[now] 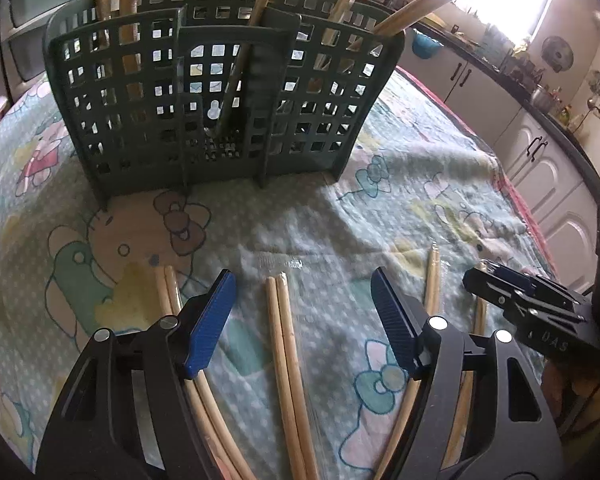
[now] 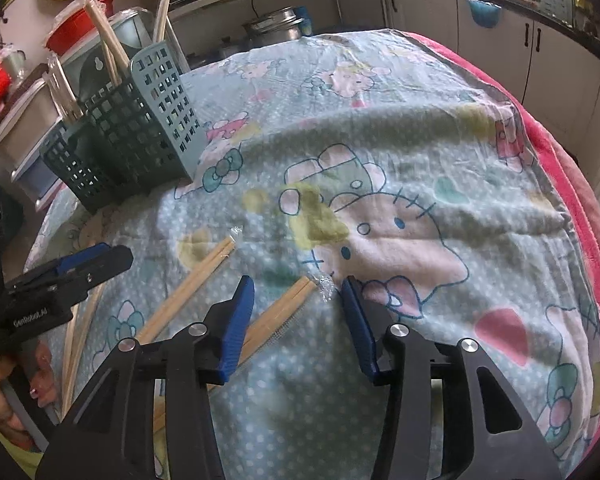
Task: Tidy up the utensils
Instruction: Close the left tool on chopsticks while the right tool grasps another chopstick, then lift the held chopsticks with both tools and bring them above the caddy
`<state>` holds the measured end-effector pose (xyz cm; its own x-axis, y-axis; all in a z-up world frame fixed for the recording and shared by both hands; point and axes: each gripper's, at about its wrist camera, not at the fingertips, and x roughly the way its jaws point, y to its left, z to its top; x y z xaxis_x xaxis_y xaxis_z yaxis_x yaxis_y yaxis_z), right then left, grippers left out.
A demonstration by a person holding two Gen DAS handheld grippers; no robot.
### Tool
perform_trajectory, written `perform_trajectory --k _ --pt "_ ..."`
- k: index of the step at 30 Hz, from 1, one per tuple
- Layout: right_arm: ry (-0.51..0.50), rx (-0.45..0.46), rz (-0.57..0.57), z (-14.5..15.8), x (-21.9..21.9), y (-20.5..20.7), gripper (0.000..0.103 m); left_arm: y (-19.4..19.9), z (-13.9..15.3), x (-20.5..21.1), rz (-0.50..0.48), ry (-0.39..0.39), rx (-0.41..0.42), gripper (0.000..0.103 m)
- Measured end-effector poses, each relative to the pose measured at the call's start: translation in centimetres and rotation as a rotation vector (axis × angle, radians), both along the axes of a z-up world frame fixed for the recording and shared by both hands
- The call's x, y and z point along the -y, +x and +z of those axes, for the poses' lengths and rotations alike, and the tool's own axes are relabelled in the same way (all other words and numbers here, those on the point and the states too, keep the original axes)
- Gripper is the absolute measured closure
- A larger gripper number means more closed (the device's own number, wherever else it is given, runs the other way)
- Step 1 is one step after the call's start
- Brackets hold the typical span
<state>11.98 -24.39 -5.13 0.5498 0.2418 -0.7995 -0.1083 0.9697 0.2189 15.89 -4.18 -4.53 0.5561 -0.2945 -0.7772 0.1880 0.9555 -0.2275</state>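
Observation:
A dark green slotted utensil basket (image 1: 220, 112) stands on the cartoon-print cloth and holds several wrapped chopstick pairs upright; it also shows in the right wrist view (image 2: 128, 144). My left gripper (image 1: 302, 316) is open, low over a wrapped chopstick pair (image 1: 286, 352) lying between its fingers. More pairs lie at its left (image 1: 170, 292) and right (image 1: 433, 280). My right gripper (image 2: 298, 320) is open over another wrapped pair (image 2: 284, 308); a further pair (image 2: 196, 280) lies to its left. Each gripper shows in the other's view, the right (image 1: 528, 304) and the left (image 2: 60, 280).
The cloth (image 2: 380, 128) covers a table with a pink edge (image 2: 572, 168) at the right. White kitchen cabinets (image 1: 540, 152) and a cluttered counter run behind. Metal boxes and a red container (image 2: 76, 40) stand behind the basket.

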Motion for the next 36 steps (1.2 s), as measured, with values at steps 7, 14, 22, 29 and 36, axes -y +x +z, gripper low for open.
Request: perform_trajectory --k 7,14,22,29,36 --pt "-0.007 0.008 -0.026 -0.2 0.6 0.0 0.081 1.0 -0.3 0.7 0.006 0.062 0.000 0.049" --pt "0.051 0.024 -0.041 0.3 1.4 -0.1 0.094 1.5 -0.4 -0.2 0.044 0.086 0.010 0.085" --pt "0.123 0.111 -0.026 2.8 1.7 -1.0 0.096 1.0 0.4 -2.4 0.041 -0.045 0.010 0.099" --pt "0.168 0.207 0.021 5.7 0.9 -2.0 0.097 -0.3 2.6 -4.3 0.035 -0.138 0.051 0.100" --pt "0.190 0.289 0.089 8.9 -0.9 -2.7 0.098 -1.9 5.9 -5.6 0.048 -0.200 0.138 0.100"
